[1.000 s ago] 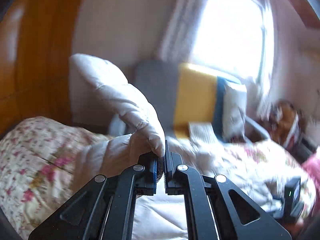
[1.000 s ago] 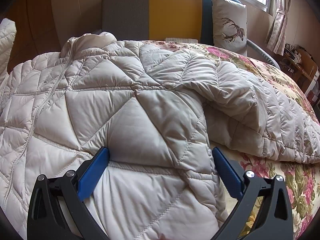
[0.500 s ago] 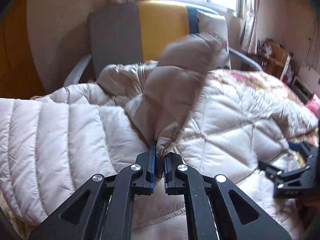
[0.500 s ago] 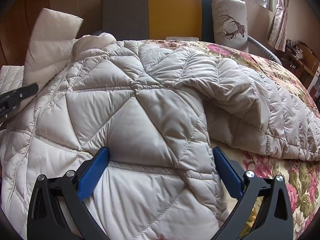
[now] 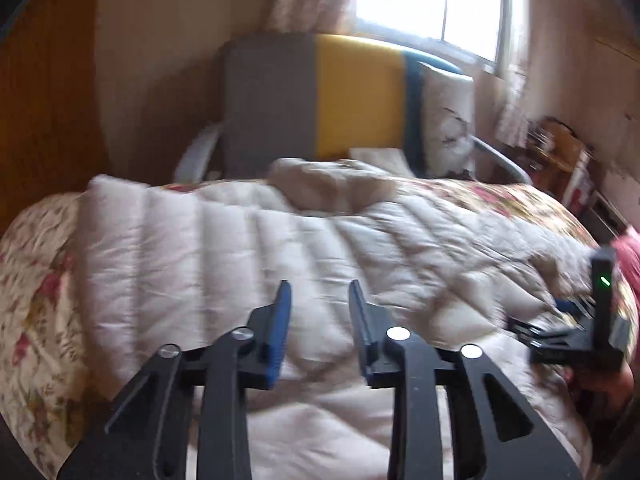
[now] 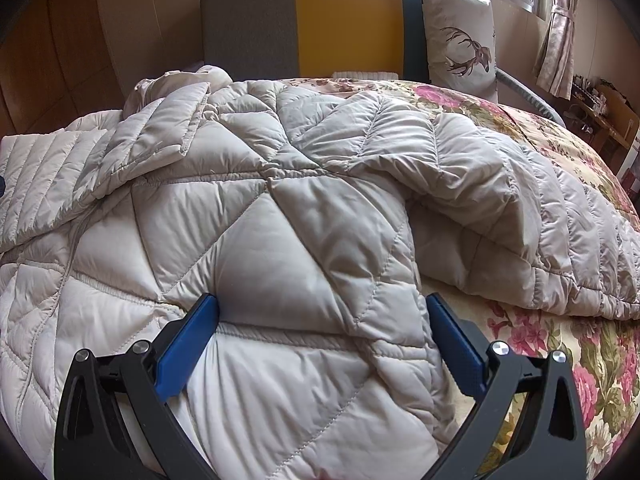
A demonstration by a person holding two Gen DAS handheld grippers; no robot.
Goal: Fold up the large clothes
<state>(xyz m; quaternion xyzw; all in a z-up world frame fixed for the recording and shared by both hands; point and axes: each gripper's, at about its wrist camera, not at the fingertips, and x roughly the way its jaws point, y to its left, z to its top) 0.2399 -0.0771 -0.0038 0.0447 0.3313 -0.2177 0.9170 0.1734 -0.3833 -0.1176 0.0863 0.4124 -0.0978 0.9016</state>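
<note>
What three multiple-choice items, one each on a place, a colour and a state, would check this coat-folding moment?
1. Where does the puffer coat lie?
A. on the floral bedspread
B. on the chair
C. on the floor

2. What colour is the middle stripe of the chair back?
A. red
B. yellow
C. white

3. How do the jaws of the right gripper stand?
A. pinched shut on a sleeve
B. spread wide, with quilted fabric between them
C. shut on nothing

Key: 1 A, the coat spreads over the flowered cover. 2 B, yellow sits between grey and blue bands. 3 B, the blue pads stand far apart astride a panel of the coat.
</note>
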